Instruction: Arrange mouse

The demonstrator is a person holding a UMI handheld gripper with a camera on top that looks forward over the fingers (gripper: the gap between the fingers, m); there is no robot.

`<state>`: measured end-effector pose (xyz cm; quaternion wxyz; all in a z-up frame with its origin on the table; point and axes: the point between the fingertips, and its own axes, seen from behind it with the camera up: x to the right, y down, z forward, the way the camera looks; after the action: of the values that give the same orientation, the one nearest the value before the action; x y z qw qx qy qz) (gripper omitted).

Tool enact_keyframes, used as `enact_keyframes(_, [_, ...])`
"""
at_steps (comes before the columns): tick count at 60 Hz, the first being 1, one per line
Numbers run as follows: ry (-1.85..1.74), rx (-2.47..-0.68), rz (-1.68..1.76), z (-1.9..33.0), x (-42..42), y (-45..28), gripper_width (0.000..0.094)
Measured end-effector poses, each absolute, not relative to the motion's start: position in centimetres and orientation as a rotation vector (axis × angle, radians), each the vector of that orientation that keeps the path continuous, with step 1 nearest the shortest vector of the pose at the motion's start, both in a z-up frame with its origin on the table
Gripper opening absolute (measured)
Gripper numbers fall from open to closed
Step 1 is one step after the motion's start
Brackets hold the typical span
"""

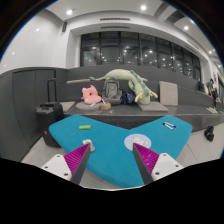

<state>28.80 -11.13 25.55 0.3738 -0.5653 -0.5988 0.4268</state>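
Hand-held gripper spread wide, nothing held, two fingers with pink pads angled outward. Directly under and between the fingers, a teal mat with rounded corners, lying on a pale tabletop. On the mat ahead of the left finger, a small yellow-green item, too small to identify. Ahead of the right finger, near the mat's far right corner, a small white item, also too small to identify. No mouse clearly recognisable anywhere; cannot tell whether either small item is one. Well beyond the mat, on a grey desk surface, a pink plush toy, just beside it a dark bag, and behind these a large pale green plush dinosaur stretched out. Far left, a dark boxy object. Behind everything, tall dark windows and ceiling spotlights.
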Motion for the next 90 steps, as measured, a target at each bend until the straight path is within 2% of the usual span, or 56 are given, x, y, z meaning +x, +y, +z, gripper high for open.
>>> enact_keyframes(10, [-1.528, -1.456, 1.066, 24.2, 26.7, -10.1, 0.0866])
enact_keyframes(22, [-1.540, -1.483, 1.031, 21.1, 24.7, -12.1, 0.0865])
enact_keyframes(38, [-1.556, -1.526, 0.996, 14.4, 22.3, -17.7, 0.0855])
enact_keyframes(54, [-1.572, -1.522, 0.983, 9.6, 18.6, -23.3, 0.0858])
enact_keyframes(90, [-1.574, -1.562, 0.915, 1.7, 6.3, -27.8, 0.0858])
